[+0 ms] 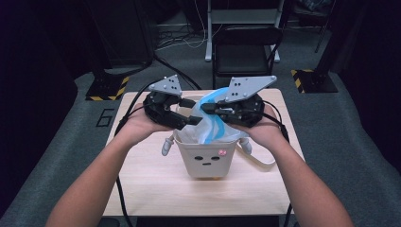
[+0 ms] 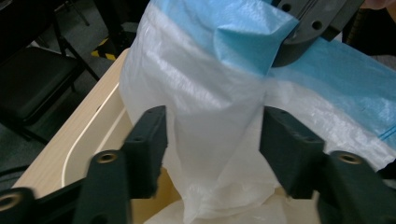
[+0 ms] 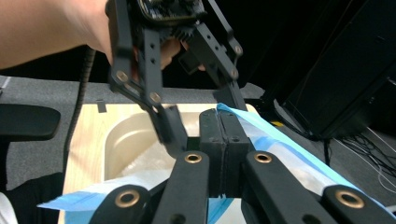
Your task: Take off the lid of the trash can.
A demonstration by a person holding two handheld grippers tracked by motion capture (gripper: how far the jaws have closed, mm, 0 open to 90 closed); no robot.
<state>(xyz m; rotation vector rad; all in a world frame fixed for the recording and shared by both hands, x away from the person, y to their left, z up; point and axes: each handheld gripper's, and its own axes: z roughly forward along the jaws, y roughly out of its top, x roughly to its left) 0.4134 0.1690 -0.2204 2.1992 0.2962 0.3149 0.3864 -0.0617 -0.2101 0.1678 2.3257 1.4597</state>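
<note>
The thin bag (image 1: 210,124) hangs half inside the small bin (image 1: 206,158) on the tabletop (image 1: 142,189). The right tongs (image 1: 206,108) are clamped on its blue hem; the left tongs (image 1: 193,119) stand apart around the white film. The bag seems light, soft and slippery, so the hem is the best hold.

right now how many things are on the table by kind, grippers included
grippers: 2, the left gripper with jaws open around the bag, the right gripper with jaws shut on the bag's blue edge
bins: 1, a cream bin with a face
bags: 1, a white and blue bag in the bin
total: 4
</note>
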